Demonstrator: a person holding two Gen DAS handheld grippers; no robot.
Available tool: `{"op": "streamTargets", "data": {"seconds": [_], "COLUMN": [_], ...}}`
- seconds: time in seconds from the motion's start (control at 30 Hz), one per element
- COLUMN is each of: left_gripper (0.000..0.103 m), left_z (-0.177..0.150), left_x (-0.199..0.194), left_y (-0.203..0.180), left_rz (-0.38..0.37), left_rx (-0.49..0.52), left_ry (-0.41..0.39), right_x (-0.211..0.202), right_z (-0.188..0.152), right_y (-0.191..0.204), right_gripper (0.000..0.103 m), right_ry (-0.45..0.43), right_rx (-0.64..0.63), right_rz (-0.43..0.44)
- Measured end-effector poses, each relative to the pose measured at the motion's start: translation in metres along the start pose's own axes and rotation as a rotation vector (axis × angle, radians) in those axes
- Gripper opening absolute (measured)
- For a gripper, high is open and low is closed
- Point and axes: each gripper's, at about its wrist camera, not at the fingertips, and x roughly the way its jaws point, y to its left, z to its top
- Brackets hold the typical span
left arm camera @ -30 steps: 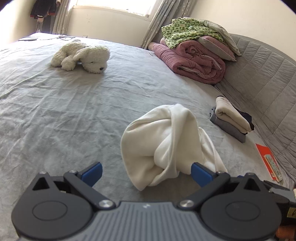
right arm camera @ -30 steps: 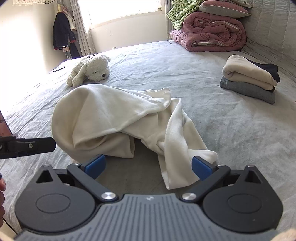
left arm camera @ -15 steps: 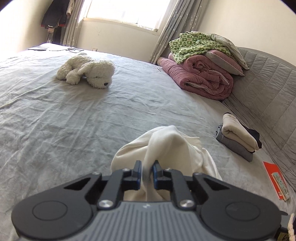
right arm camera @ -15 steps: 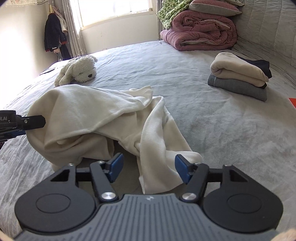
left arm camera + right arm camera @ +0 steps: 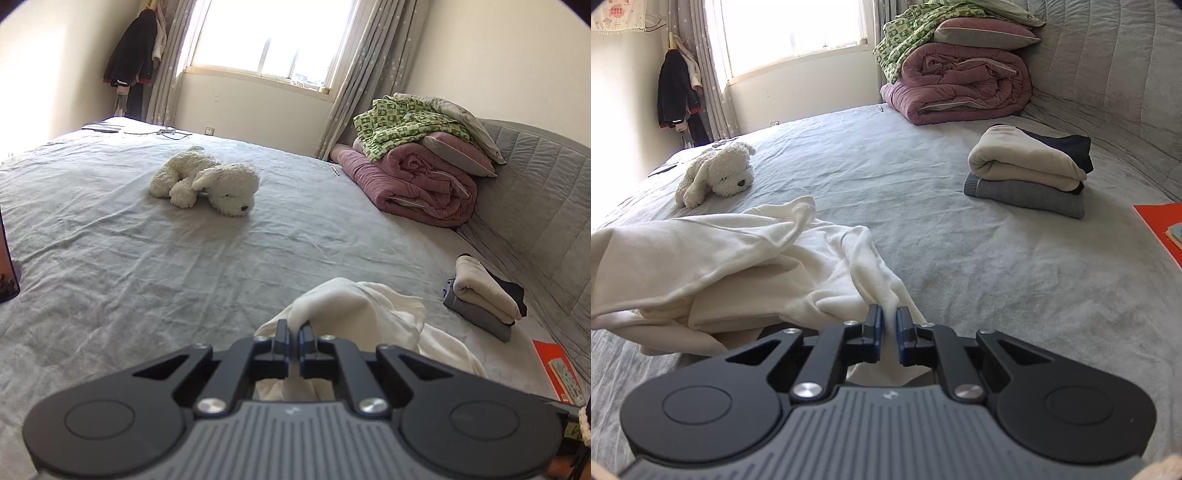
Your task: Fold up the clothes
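Note:
A crumpled cream garment (image 5: 354, 310) lies on the grey bed (image 5: 147, 277). My left gripper (image 5: 293, 326) is shut on a raised fold of it, and the cloth peaks just above the blue pads. In the right wrist view the same cream garment (image 5: 720, 251) spreads to the left. There my right gripper (image 5: 886, 314) is closing tight on a twisted end of it, with the pads pressing the fabric. The left gripper is out of sight in that view.
A folded stack of clothes (image 5: 1027, 173) sits to the right near the padded headboard. A white plush dog (image 5: 210, 181) lies farther back. Rolled pink and green bedding (image 5: 417, 173) is piled at the back right. A red book (image 5: 554, 365) lies at the right edge.
Both grippers went from wide open to closed on the cream garment. The left one has lifted its fold and tipped upward, so more of the window and wall shows.

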Motion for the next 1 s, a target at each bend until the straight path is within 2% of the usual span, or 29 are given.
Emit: {"op": "streamTargets", "data": {"seconds": [0.17, 0.47, 0.5, 0.57, 0.6, 0.63, 0.67, 0.8, 0.9, 1.0], "left_gripper": [0.004, 0.004, 0.004, 0.004, 0.004, 0.004, 0.004, 0.004, 0.005, 0.014], "left_z": [-0.011, -0.067, -0.073, -0.085, -0.090, -0.093, -0.097, -0.106, -0.110, -0.102], "left_x": [-0.033, -0.056, -0.057, -0.057, -0.057, -0.058, -0.059, -0.066, -0.068, -0.065], "left_y": [0.003, -0.003, -0.004, -0.006, -0.007, -0.007, -0.008, -0.016, -0.020, -0.009], "left_rz": [-0.031, -0.118, -0.126, -0.146, -0.156, -0.174, -0.202, -0.309, -0.325, -0.353], "left_rx": [0.057, 0.197, 0.206, 0.212, 0.214, 0.209, 0.203, 0.240, 0.293, 0.255], "left_ry": [0.012, 0.148, 0.164, 0.194, 0.208, 0.220, 0.238, 0.293, 0.302, 0.304], "right_x": [0.009, 0.005, 0.004, 0.000, -0.002, -0.004, -0.006, -0.011, -0.010, -0.008], "right_z": [0.016, 0.014, 0.013, 0.009, 0.007, 0.006, 0.005, 0.001, -0.002, -0.008], "right_y": [-0.007, -0.011, -0.010, -0.007, -0.005, -0.004, -0.003, 0.004, 0.007, 0.007], "right_gripper": [0.010, 0.012, 0.017, 0.020, 0.030, 0.048, 0.054, 0.056, 0.058, 0.058], "right_ry": [-0.008, 0.029, 0.030, 0.035, 0.040, 0.043, 0.040, 0.050, 0.070, 0.098], "right_rx": [-0.001, 0.031, 0.034, 0.039, 0.046, 0.062, 0.072, 0.084, 0.102, 0.121], "right_rz": [-0.027, -0.003, 0.003, 0.015, 0.027, 0.044, 0.058, 0.126, 0.159, 0.177]}}
